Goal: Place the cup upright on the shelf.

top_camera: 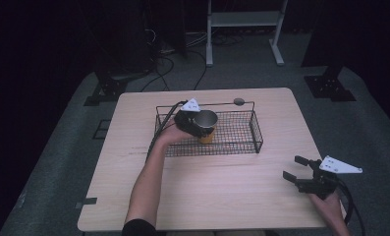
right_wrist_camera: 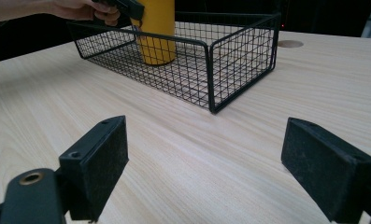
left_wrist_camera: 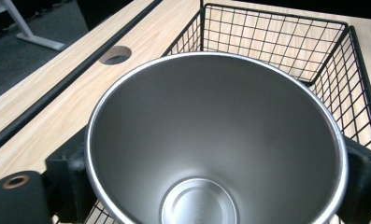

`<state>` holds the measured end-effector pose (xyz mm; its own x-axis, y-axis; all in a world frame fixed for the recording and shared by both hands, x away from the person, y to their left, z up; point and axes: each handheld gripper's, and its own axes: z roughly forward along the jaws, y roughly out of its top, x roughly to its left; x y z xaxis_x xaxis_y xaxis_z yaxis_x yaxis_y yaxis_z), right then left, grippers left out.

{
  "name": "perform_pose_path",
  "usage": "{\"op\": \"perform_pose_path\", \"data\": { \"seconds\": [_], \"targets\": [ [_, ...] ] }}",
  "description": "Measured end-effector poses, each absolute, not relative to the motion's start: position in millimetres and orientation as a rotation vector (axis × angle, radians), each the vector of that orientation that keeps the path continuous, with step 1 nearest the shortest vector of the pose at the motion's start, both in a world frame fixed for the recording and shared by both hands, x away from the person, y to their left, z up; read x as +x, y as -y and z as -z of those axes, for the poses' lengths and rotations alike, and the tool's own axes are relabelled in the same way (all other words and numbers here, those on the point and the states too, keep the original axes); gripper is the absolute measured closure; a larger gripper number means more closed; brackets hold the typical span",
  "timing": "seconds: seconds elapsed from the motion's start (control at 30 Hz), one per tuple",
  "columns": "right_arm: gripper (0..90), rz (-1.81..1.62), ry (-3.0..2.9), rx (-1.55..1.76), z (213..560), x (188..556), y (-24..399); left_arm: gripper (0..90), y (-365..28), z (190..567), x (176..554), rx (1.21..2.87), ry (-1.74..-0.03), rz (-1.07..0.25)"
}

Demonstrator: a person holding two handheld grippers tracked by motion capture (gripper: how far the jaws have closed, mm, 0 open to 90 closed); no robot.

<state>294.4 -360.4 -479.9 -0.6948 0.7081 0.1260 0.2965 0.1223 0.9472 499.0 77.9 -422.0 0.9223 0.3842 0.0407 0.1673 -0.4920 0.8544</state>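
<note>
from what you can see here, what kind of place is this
Probably a lab or studio set up for recording manipulation: a light wooden table stands alone on grey carpet, dark stand bases flank it, and cables trail across the floor beside a white metal frame.

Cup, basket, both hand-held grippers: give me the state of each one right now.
Cup: upright, empty, inside the basket, gripped.
Basket: on the table, open-topped, holding the cup.
Left hand-held gripper: shut on the cup.
Right hand-held gripper: open, holding nothing, over the table.

A yellow-sided, silver-lined metal cup is seen in a black wire-grid basket. A pale wood-grain table is shown beneath.
</note>
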Motion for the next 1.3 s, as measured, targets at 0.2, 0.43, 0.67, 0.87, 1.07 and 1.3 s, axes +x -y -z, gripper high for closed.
{"op": "perform_pose_path", "data": {
  "seconds": [0.2,0.43,0.67,0.87,1.07,1.3],
  "targets": [
    [13.7,-1.595,-2.051,0.976,479.9,294.4,360.4,5.5,-78.8,421.2,499.1,2.091,-0.405,-0.278],
    [13.7,-1.595,-2.050,0.976,479.9,294.4,360.4,2.4,-79.2,418.1,498.3,2.068,-0.409,-0.286],
    [13.7,-1.595,-2.050,0.977,479.9,294.5,360.5,1.7,-80.6,417.0,498.3,2.060,-0.422,-0.288],
    [13.7,-1.592,-2.052,0.976,480.0,294.5,360.3,0.2,-79.9,417.5,498.5,2.059,-0.424,-0.288],
    [13.7,-1.582,-2.060,0.971,480.1,294.5,359.5,0.2,-80.7,415.6,498.0,2.045,-0.428,-0.292],
    [13.7,-1.583,-2.061,0.970,480.1,294.6,359.6,0.2,-82.2,411.1,496.2,2.032,-0.424,-0.308]
  ]
}}
